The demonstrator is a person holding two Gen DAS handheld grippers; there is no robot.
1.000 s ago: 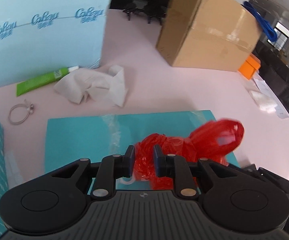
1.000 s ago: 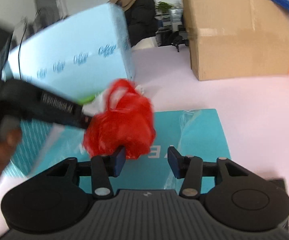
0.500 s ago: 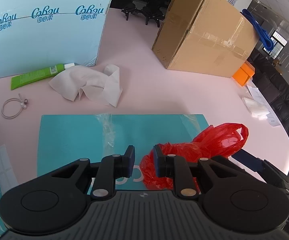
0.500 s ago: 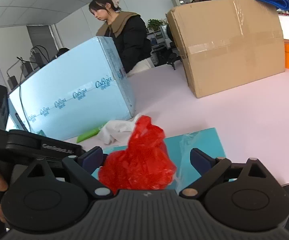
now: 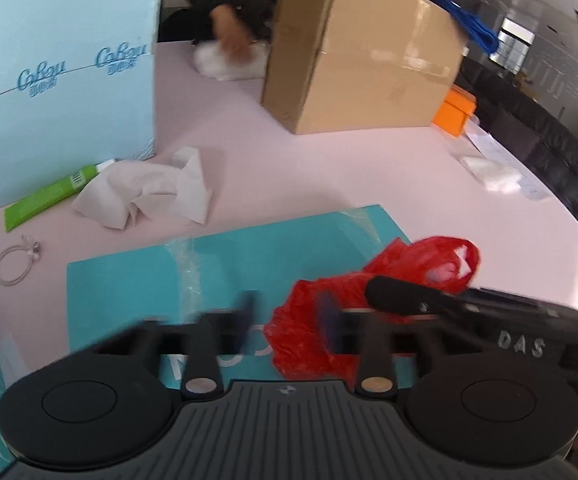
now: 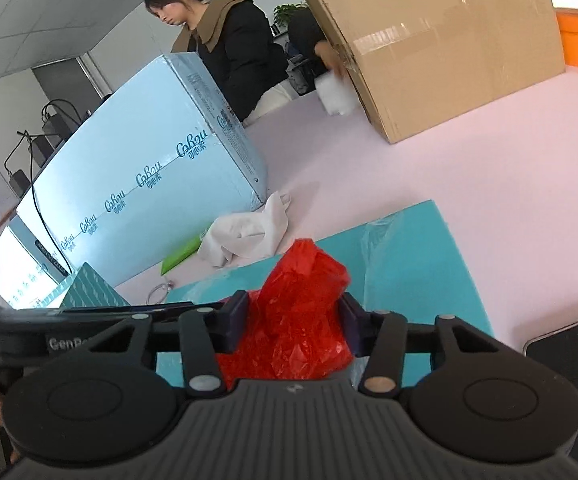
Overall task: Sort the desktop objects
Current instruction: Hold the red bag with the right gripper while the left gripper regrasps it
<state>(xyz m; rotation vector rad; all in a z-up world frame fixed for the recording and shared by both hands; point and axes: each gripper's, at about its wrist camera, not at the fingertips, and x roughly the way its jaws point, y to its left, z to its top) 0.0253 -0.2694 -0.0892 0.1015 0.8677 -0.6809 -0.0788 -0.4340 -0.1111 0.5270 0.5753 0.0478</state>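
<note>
Worktop (image 5: 329, 168) of pale pink carries everything here. Toward its far edge stand a tall light-blue printed carton (image 5: 57, 72) on the left and a taped brown cardboard box (image 5: 365, 52) on the right. A flat teal sheet with a clear tape strip (image 5: 225, 256) lies at the near edge. Beyond the sheet's far left corner lie a crumpled white paper tissue (image 5: 149, 192), a green squeeze tube (image 5: 49, 200) against the carton's foot, and a thin pale hair tie loop (image 5: 15, 260) near the left edge.

The crumpled red plastic bag (image 6: 297, 312) sits on the near right part of the teal sheet, its long axis running from there out toward the sheet's right edge, where its handle loop points.

The right gripper (image 6: 293, 324) has its jaws on both sides of the bag's bunched middle, touching it; I judge it a pinch, though how firm is unclear. The left gripper (image 5: 289, 316) is blurred, its jaws spread, with only the right finger against the bag's left side and nothing between them.

So the bag lies straight ahead of the right gripper and off to the right of the left one; the right hand is the nearer and better placed to lift it.
</note>
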